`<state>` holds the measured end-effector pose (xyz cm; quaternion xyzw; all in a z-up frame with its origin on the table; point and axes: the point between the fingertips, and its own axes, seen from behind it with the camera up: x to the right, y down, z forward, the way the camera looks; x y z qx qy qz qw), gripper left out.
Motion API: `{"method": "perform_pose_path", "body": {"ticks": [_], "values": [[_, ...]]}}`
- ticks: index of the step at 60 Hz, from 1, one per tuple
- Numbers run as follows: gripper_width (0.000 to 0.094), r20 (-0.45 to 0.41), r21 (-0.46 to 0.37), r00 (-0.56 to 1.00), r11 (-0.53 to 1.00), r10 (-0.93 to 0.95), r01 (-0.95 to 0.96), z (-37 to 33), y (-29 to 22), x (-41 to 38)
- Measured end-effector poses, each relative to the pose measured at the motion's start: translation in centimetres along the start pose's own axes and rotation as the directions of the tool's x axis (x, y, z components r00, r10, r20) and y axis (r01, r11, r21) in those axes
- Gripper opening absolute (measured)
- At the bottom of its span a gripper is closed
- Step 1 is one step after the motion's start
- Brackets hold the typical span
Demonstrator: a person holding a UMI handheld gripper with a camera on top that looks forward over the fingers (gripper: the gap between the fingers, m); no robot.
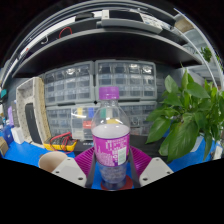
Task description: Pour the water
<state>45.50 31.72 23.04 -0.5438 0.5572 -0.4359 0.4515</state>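
A clear plastic water bottle [110, 140] with a purple cap and a pink-purple label stands upright between my fingers. My gripper [111, 170] is shut on it: the magenta pads [84, 159] press against the bottle's lower half on both sides. The bottle is held above a blue table surface [20, 155]. A clear glass or cup [83, 124] stands behind the bottle to its left, partly hidden by it.
A leafy green plant [186, 115] stands to the right. Clear plastic drawer units [100, 85] fill the shelf behind. A white appliance [32, 108] stands at the left. A yellow item [60, 143] lies on the blue surface beside it.
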Motion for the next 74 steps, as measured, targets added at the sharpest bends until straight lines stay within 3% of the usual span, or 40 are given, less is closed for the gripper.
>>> {"method": "perform_pose_path", "body": {"ticks": [7,21,30,52,74], "values": [[0.0674,0.017,-0.043,1.000,0.999,-0.026,0.027,-0.8,1.2,-0.7],[0.0662,0.014,-0.150,0.999,0.987,-0.048,0.049,-7.1,4.1,-0.5],[0.0664,0.013,-0.205,0.999,0.978,-0.036,0.038,-12.4,3.4,-1.1],[0.0665,0.092,-0.159,0.996,0.987,-0.004,0.019,-16.9,-6.2,-6.8],[0.0661,0.106,-0.179,0.994,0.983,-0.017,0.036,-18.5,-6.9,-8.3]]}}
